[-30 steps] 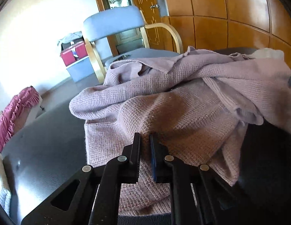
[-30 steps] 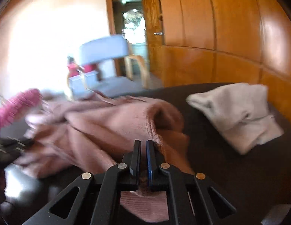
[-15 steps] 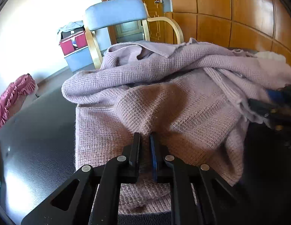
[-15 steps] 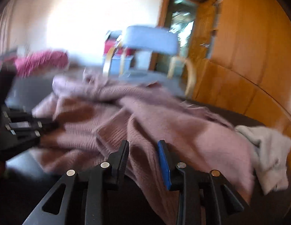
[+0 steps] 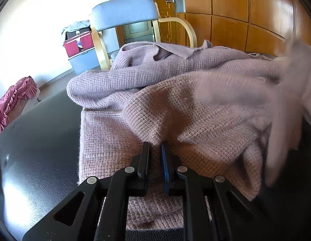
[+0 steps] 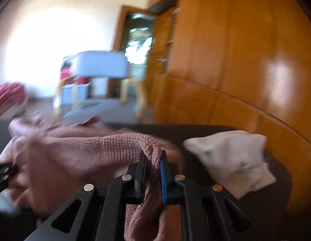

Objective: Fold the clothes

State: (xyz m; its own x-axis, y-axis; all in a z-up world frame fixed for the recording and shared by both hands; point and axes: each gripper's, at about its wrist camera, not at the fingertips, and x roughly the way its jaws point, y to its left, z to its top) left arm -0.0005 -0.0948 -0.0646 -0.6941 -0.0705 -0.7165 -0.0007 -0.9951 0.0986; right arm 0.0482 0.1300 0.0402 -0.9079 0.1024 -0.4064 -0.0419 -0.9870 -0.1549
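Observation:
A mauve knitted sweater (image 5: 175, 92) lies crumpled on the dark table (image 5: 39, 152). My left gripper (image 5: 155, 150) is shut on a fold at its near edge. In the right wrist view the same sweater (image 6: 91, 156) stretches leftwards, and my right gripper (image 6: 152, 160) is shut on a bunched edge of it, lifted off the table. The sweater's right part in the left wrist view is blurred by motion and rises to the upper right.
A folded white garment (image 6: 231, 160) lies on the table (image 6: 205, 130) to the right of the sweater. A blue chair with wooden arms (image 5: 125, 16) stands behind the table. Wooden panelling (image 6: 245, 70) lines the right side. Pink cloth (image 5: 13, 102) lies off to the left.
My right gripper was open over the sweater half a second ago; now it is shut on an edge and has swung right and up with it. The left gripper has kept its hold.

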